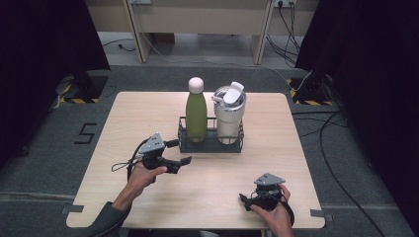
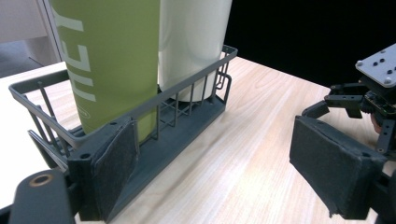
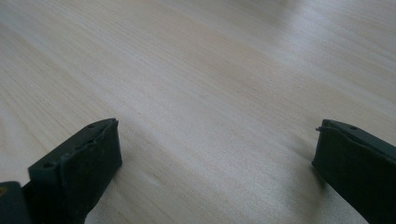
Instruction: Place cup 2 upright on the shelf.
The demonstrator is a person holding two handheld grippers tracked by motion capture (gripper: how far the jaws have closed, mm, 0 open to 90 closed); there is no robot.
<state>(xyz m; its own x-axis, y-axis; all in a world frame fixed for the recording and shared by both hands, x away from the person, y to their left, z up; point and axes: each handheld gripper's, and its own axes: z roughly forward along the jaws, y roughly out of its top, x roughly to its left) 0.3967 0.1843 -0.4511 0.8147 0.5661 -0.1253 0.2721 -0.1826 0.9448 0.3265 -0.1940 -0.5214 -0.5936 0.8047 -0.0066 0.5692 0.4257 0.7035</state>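
Approaching wire rack [image 1: 211, 143], mid-table, holding green bottle [image 1: 196, 116] and white tumbler [image 1: 230, 116]. Left gripper [image 1: 179, 151]: jaws wide, nothing held, near rack's end wall; advise straddling rim squarely. Right gripper [image 1: 245, 199]: agape, idle.

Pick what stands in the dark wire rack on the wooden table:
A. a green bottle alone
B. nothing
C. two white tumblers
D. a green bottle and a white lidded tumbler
D: the green bottle and white lidded tumbler stand side by side in the dark wire rack.

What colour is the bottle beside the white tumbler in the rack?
Olive green bottle, white cap; clearest in the high view.
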